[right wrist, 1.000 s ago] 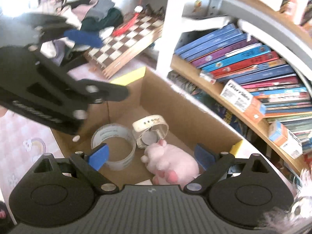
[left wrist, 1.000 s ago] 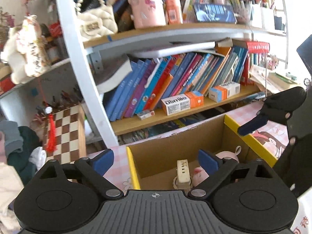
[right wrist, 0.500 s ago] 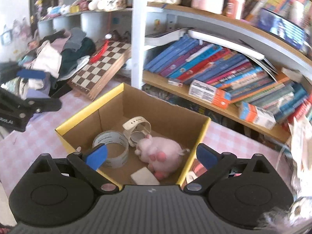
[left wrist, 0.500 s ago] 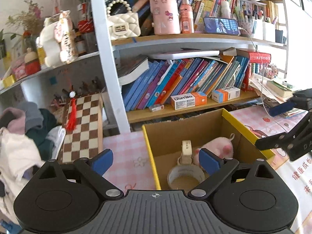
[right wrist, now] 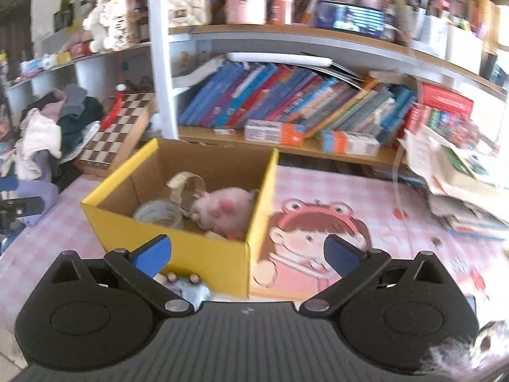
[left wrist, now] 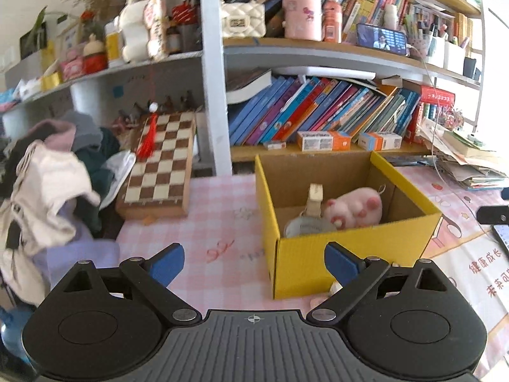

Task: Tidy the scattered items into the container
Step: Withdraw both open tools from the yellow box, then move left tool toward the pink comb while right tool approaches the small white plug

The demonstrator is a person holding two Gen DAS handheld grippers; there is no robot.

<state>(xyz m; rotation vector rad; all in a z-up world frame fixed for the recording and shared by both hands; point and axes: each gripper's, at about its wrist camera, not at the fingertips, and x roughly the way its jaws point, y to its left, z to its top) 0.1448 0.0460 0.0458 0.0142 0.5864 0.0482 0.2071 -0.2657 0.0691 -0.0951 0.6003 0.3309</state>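
Note:
A yellow cardboard box (left wrist: 350,254) (right wrist: 165,235) stands on the pink checked tablecloth. Inside lie a pink plush toy (left wrist: 356,205) (right wrist: 227,207), a roll of clear tape (left wrist: 307,226) (right wrist: 159,215) and a beige watch (left wrist: 315,199) (right wrist: 187,187). My left gripper (left wrist: 254,262) is open and empty, in front of the box's near left corner. My right gripper (right wrist: 246,251) is open and empty, in front of the box's near right corner. A small pale blue toy (right wrist: 187,288) lies on the cloth against the box's front, partly hidden by my right gripper.
A chessboard (left wrist: 162,165) leans at the back left beside a heap of clothes (left wrist: 47,191). A bookshelf (left wrist: 318,117) runs behind the box. Stacked papers (left wrist: 464,162) lie at the right. A cartoon print (right wrist: 311,238) covers the cloth right of the box.
Both grippers have pulled back and away from above the box. The box now sits farther off in both views. The right view is blurred by motion.

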